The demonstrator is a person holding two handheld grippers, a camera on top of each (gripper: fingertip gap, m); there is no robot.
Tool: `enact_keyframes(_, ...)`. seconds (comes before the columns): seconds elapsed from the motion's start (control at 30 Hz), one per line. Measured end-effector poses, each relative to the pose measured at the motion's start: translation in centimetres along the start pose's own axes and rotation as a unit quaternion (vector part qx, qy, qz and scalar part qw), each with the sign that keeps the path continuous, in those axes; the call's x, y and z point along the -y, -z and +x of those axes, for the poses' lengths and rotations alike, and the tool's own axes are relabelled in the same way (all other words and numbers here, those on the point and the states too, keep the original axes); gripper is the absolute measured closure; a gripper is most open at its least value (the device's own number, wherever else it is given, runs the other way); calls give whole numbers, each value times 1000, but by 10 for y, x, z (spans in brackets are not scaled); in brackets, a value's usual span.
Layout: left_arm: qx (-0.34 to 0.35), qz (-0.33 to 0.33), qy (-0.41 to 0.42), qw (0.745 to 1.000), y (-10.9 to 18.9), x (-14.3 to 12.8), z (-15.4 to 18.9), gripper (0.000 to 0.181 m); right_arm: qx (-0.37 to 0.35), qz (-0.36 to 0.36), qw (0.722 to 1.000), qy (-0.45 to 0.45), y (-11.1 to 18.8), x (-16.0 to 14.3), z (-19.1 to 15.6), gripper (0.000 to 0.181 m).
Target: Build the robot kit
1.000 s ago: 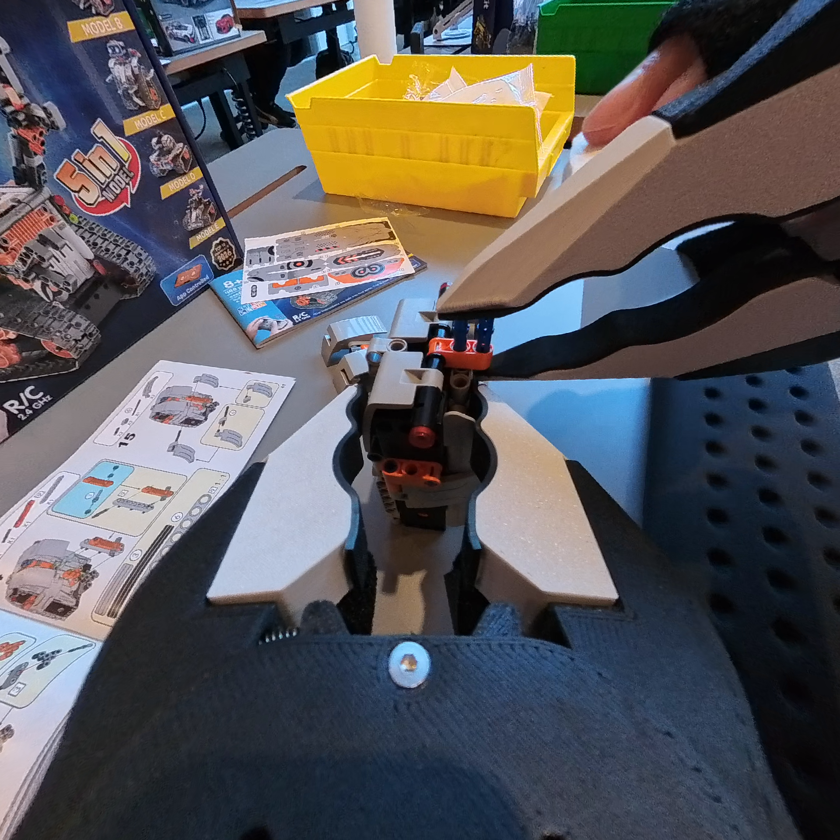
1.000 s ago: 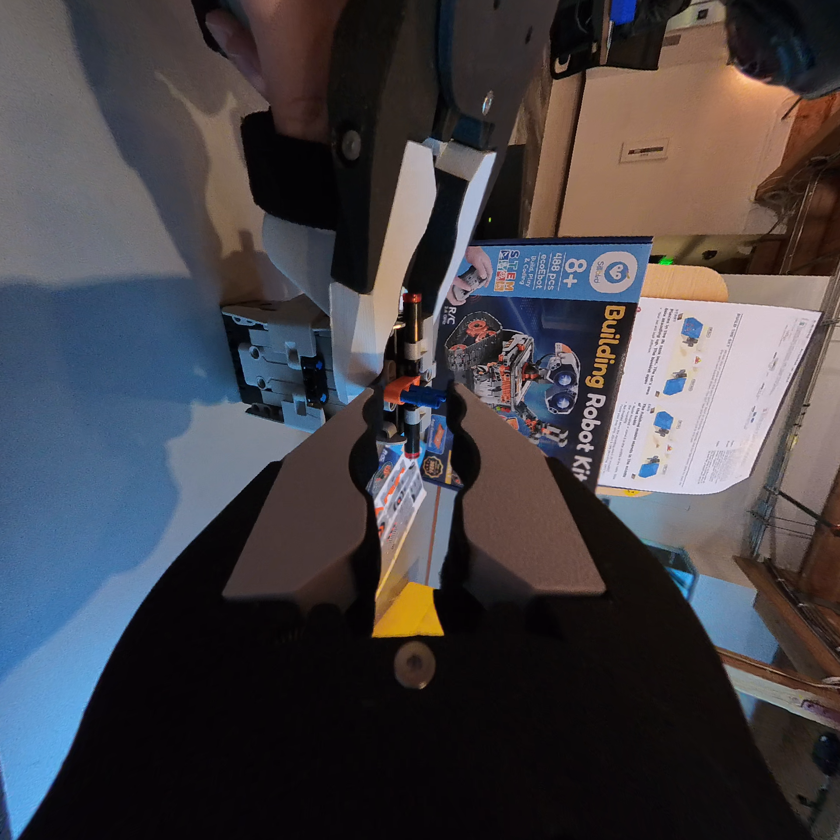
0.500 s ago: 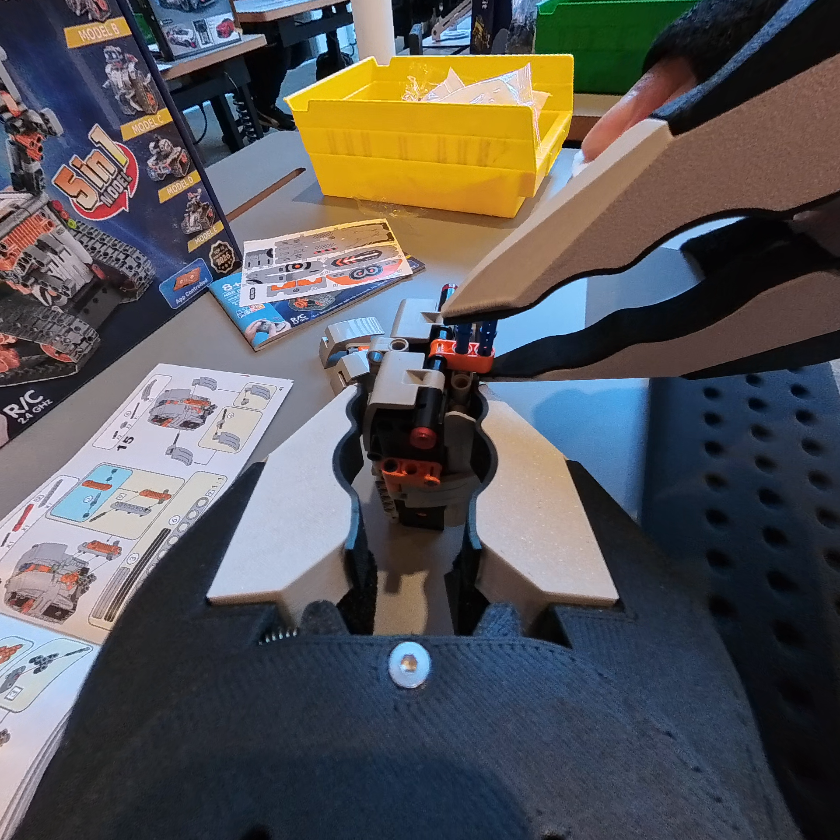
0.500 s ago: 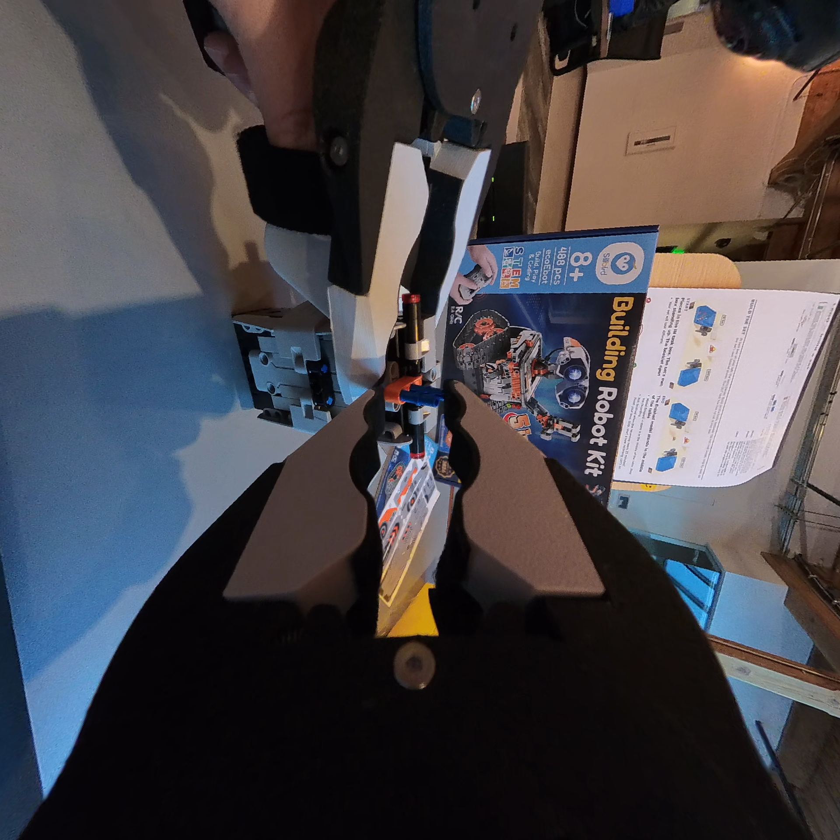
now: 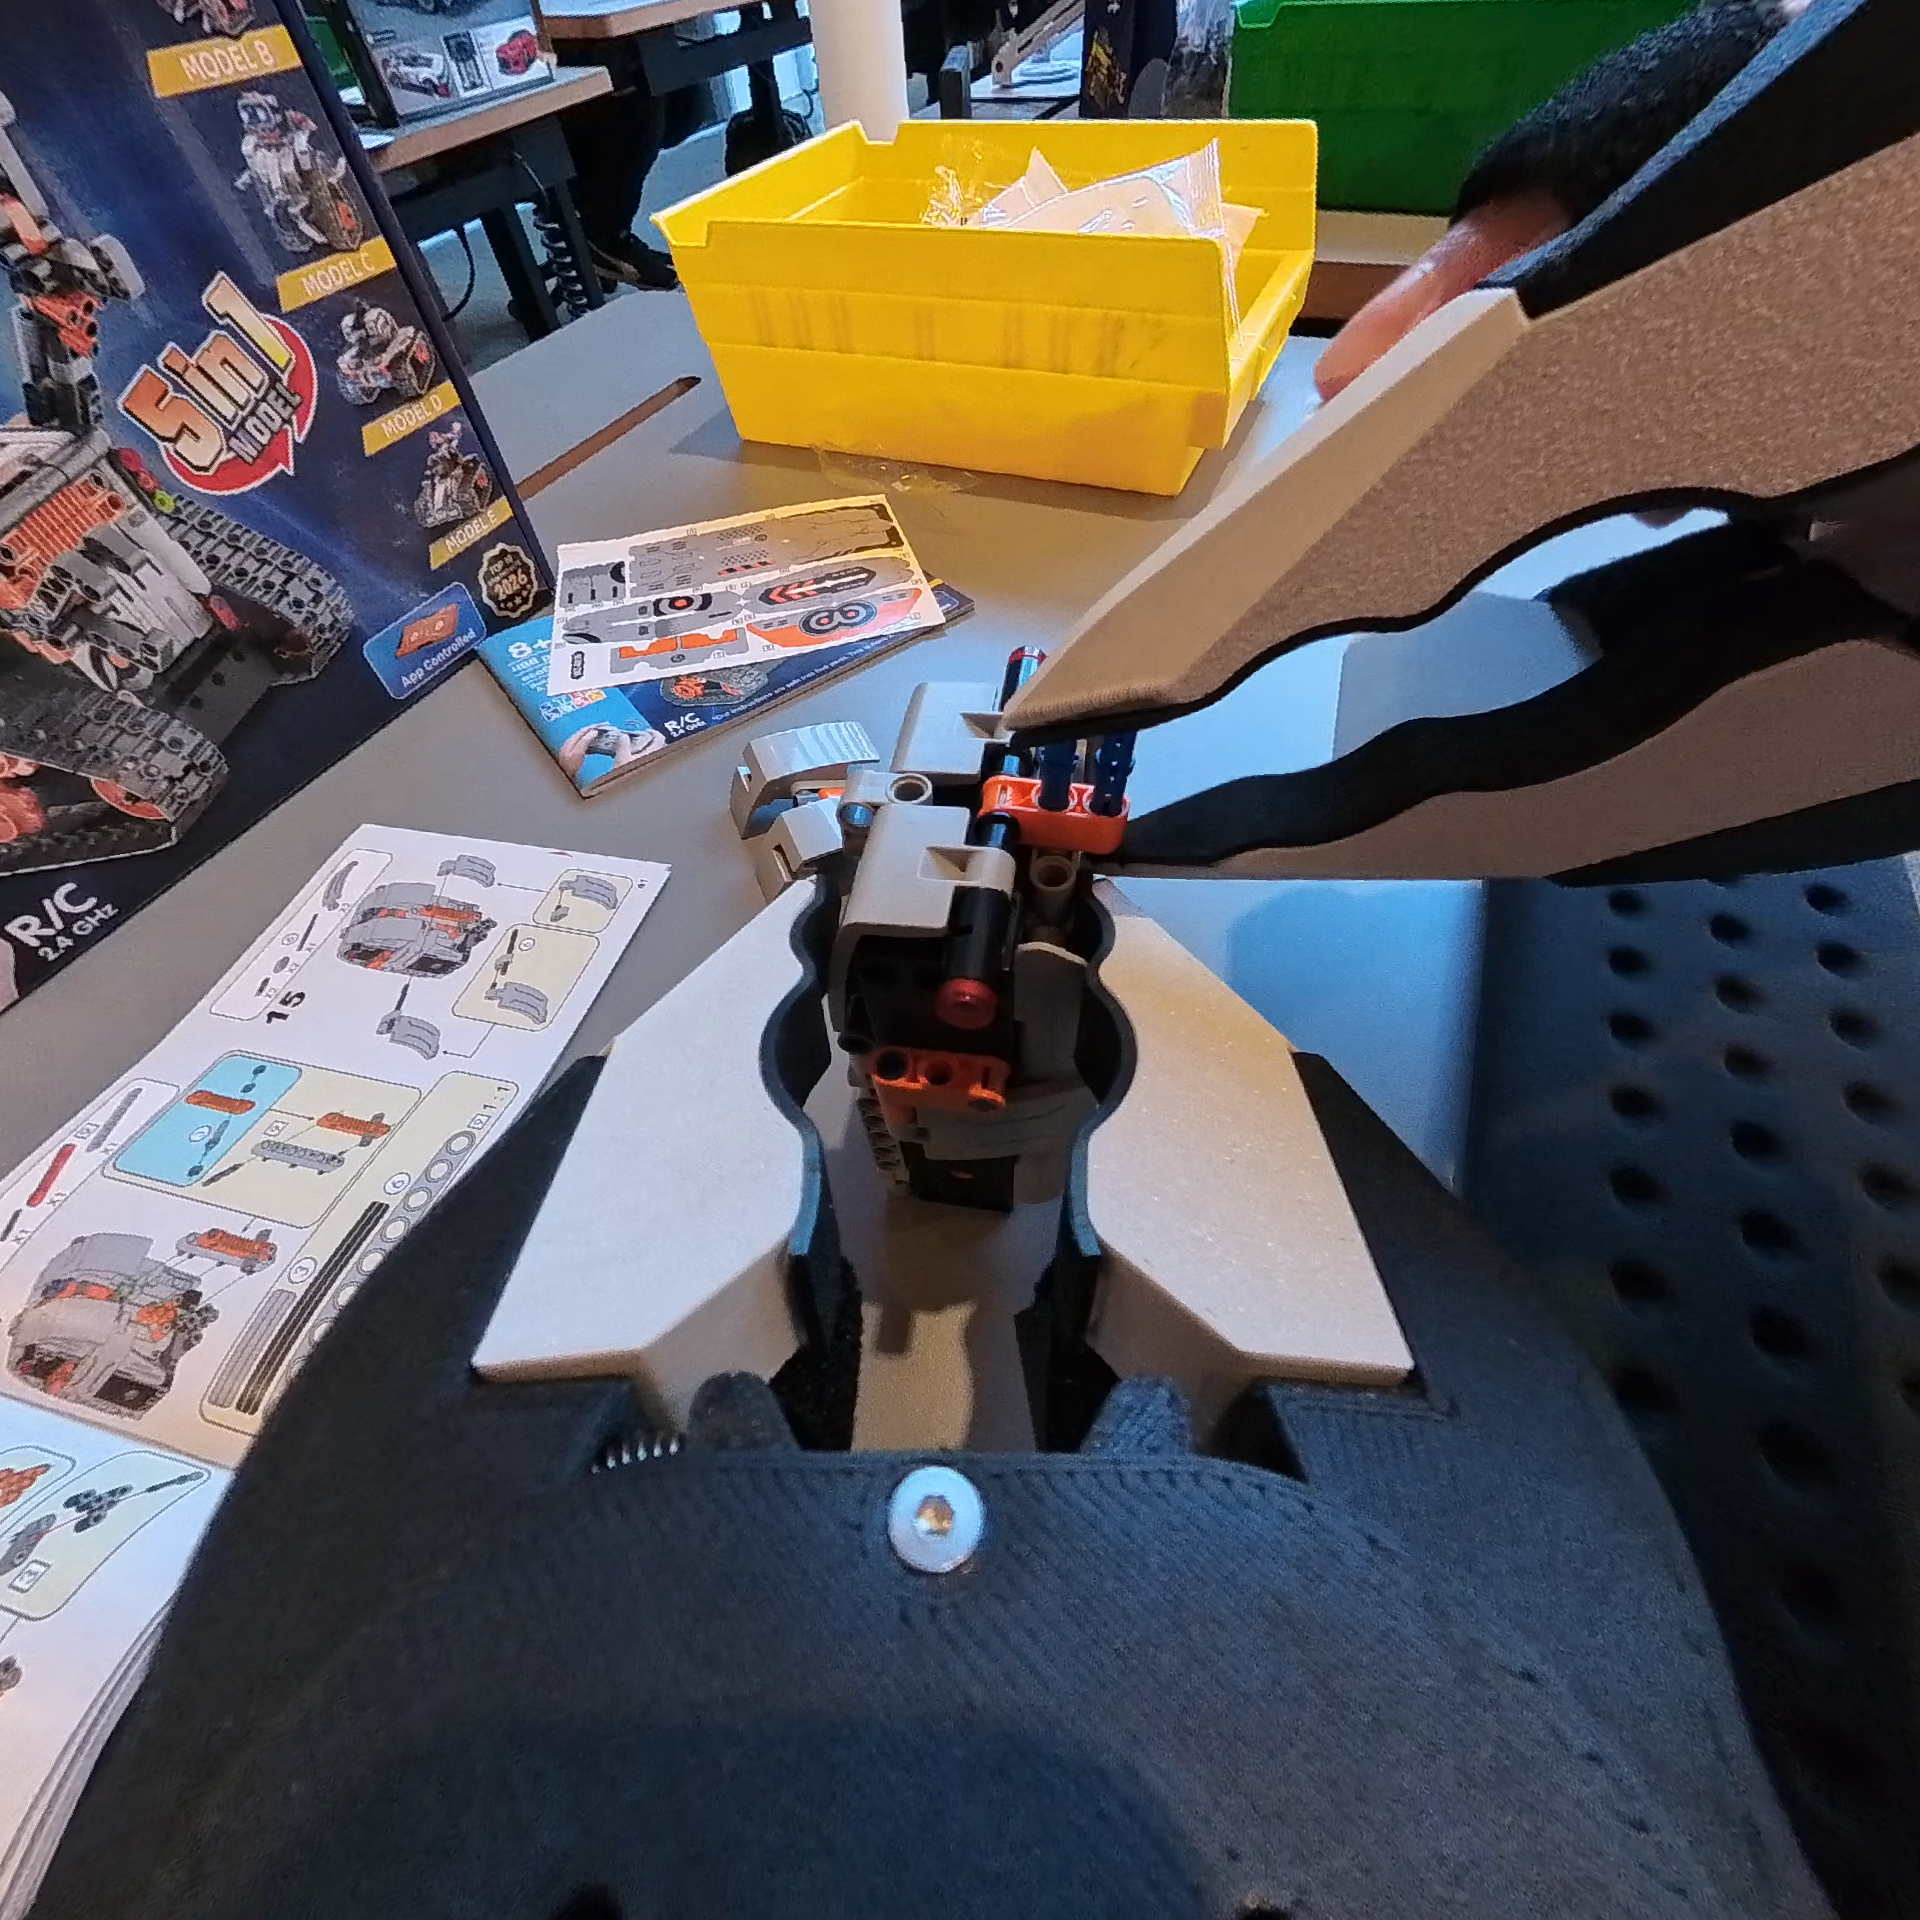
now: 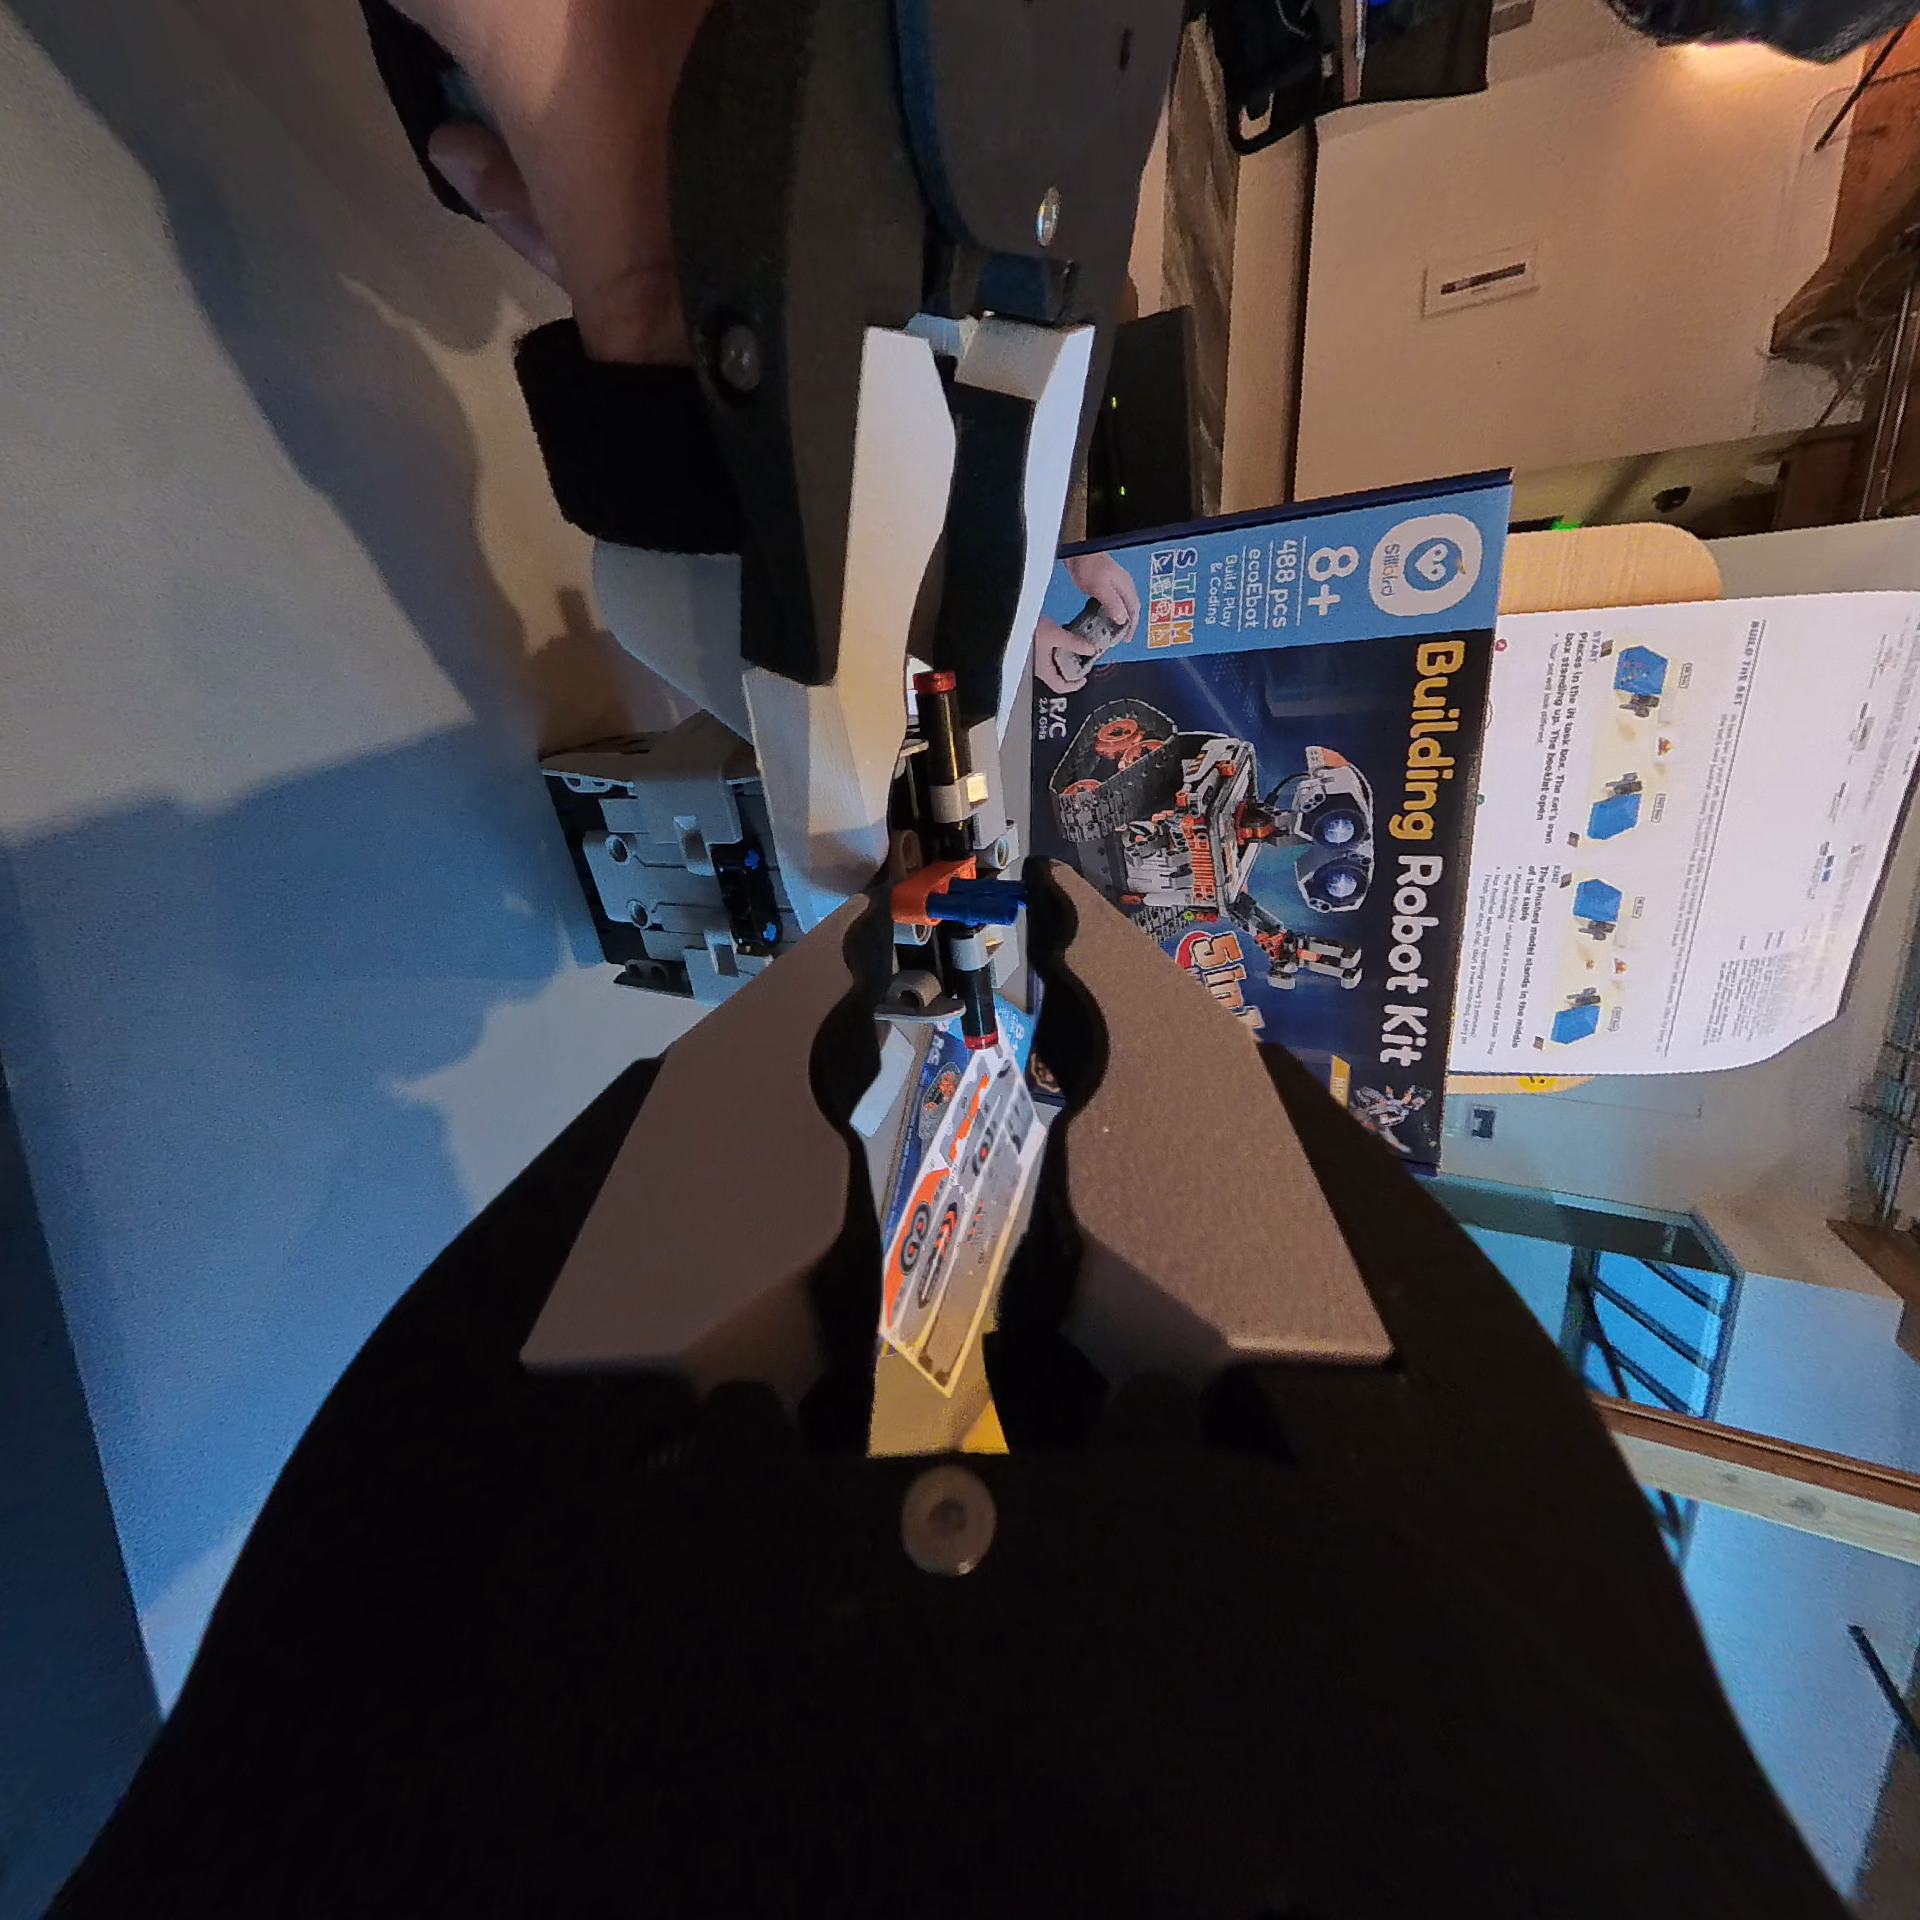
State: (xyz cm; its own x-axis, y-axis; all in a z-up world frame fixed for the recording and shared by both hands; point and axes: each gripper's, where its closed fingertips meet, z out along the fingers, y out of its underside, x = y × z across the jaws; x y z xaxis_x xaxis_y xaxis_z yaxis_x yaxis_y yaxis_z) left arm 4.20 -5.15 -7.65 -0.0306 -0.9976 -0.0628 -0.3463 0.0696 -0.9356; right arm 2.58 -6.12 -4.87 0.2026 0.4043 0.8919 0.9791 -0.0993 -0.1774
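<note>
My left gripper [image 5: 951, 935] is shut on a grey and black brick model [image 5: 914, 883] and holds it upright just above the grey table [image 5: 644, 436]. My right gripper [image 5: 1070, 779] comes in from the right. Its fingertips are closed on a small orange connector [image 5: 1049, 821] with two blue pins at the model's top. In the right wrist view my right gripper [image 6: 951, 894] pinches the same orange connector [image 6: 914, 899]. The left gripper [image 6: 914, 790] reaches in from above, with the model [image 6: 665, 862] in it.
A yellow bin [image 5: 987, 343] with plastic bags stands behind, a green bin [image 5: 1403, 104] beyond it. A tall kit box [image 5: 208, 416] stands at the left. An open instruction booklet [image 5: 312, 1039] and a sticker sheet [image 5: 738, 603] lie on the table. A dark perforated surface [image 5: 1714, 1143] is at the right. Less than 4 cm separates the two grippers' tips.
Both grippers keep their grips. The right gripper has shifted slightly, so more of the sticker sheet shows between its fingers. The model has hardly moved.
</note>
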Motion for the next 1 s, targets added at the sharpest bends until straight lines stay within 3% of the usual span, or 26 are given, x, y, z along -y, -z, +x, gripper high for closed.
enact_keyframes(0.6,6,-2,1,1000,0,0,0,137,-5,-35,999,-7,-1,-2,2,155)
enact_keyframes(0.8,12,-3,-5,1000,0,0,0,137,-70,-33,997,-18,2,-3,4,154)
enact_keyframes(1.0,8,-4,-1,1000,0,0,0,137,-88,-32,995,-21,5,-4,9,147)
